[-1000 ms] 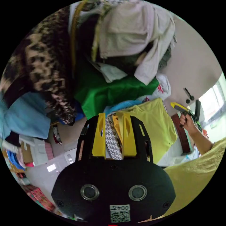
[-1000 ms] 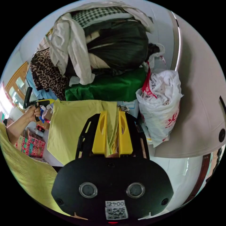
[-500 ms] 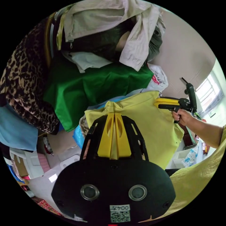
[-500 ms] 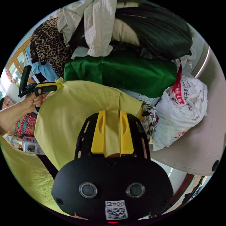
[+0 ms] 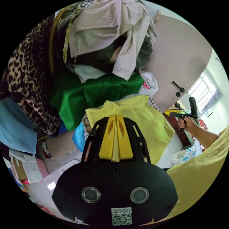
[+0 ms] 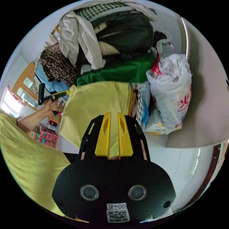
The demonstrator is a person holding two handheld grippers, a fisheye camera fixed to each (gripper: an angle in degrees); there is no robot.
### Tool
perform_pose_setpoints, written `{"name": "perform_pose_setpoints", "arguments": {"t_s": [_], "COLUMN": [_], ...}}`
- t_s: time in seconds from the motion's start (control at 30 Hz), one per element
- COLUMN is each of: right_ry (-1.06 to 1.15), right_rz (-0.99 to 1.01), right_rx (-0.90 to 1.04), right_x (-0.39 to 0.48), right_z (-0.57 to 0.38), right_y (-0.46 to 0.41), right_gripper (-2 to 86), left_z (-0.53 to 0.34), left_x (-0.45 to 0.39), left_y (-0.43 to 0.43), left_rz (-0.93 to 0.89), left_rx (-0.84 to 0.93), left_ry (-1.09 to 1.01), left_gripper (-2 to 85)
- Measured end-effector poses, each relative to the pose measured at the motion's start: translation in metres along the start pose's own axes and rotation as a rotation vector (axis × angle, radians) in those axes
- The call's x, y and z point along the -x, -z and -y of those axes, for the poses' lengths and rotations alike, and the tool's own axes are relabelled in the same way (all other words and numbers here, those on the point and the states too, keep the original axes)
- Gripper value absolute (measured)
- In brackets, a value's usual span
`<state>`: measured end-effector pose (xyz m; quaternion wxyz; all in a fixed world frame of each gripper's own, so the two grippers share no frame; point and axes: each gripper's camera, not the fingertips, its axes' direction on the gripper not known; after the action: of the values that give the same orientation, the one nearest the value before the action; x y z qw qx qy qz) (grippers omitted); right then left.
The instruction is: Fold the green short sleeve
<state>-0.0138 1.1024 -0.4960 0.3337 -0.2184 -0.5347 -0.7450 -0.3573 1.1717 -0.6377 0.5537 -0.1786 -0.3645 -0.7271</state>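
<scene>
both cams close, facing clothes pile (image 5: 95, 59), shared yellow-green shirt (image 6: 95, 105)

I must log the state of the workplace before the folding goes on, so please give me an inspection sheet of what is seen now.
Surface: white floor below the pile.
Job's things: yellow-green shirt, hanging spread in front of the pile.
Clutter: leopard-print cloth, dark green cloth, beige garment, white plastic bag, all heaped together.
Grippers: left hand-held gripper shut on a shirt edge; right hand-held gripper has shirt cloth showing between its jaws, grip unclear.
Cables: nothing seen.
Surroundings: door with a black handle, bright window.
</scene>
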Motion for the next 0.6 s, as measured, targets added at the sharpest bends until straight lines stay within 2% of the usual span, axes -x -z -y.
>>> {"name": "perform_pose_setpoints", "arguments": {"t_s": [0.07,0.13,0.2,0.27,0.43,0.6], "right_ry": [-0.03,-0.062,-0.089,-0.071,-0.045,-0.075], "right_rz": [-0.063,-0.123,-0.197,-0.284,-0.343,-0.413], "right_rx": [0.13,0.176,0.149,0.099,0.225,0.286], "right_x": [0.01,0.02,0.04,0.074,0.117,0.136], "right_z": [-0.015,-0.019,-0.016,-0.021,-0.054,-0.071], "right_y": [-0.018,-0.024,-0.005,0.025,0.007,-0.014], "right_gripper": [4.9,3.7,1.2,0.0,-0.6,-0.7], "left_z": [0.002,0.01,0.021,0.028,0.021,0.033], "left_x": [0.0,-0.011,-0.037,-0.074,-0.107,-0.126], "left_y": [-0.018,-0.01,0.015,0.023,-0.048,-0.07], "left_rz": [-0.015,0.025,0.054,0.085,0.153,0.189], "left_rx": [0.083,0.064,-0.014,-0.013,0.163,0.127], "left_ry": [0.02,0.042,-0.001,-0.089,-0.216,-0.326], "left_gripper": [0.4,0.3,0.3,0.3,0.3,0.4]}}
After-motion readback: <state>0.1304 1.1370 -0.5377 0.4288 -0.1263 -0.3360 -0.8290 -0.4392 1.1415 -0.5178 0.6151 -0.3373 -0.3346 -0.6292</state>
